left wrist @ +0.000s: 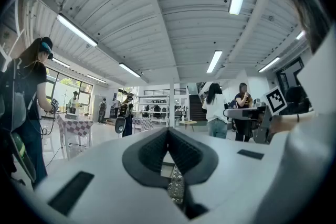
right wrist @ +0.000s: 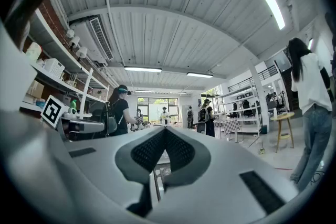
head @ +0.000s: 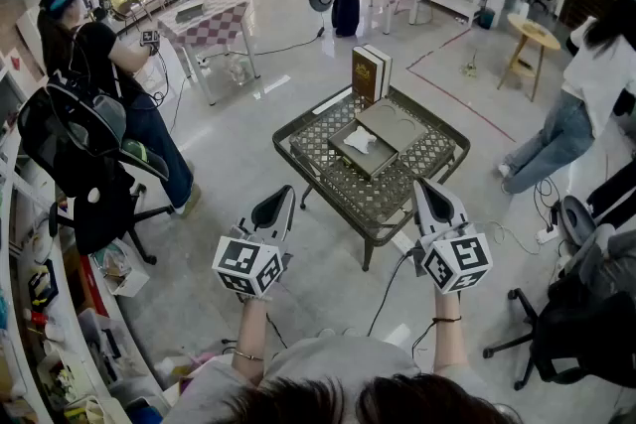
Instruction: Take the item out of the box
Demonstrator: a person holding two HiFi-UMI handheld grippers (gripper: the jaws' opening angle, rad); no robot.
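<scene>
While the left gripper and right gripper both stand closed and empty, the box lies open ahead of the jaws, between them, somewhat nearer the right. Inside sits a pale item, perhaps crumpled paper.

Low mesh table stands mid-floor. Open box on it, white crumpled item inside, lid touching its right side. Upright book at far edge. Left gripper and right gripper hover before near edge.
</scene>
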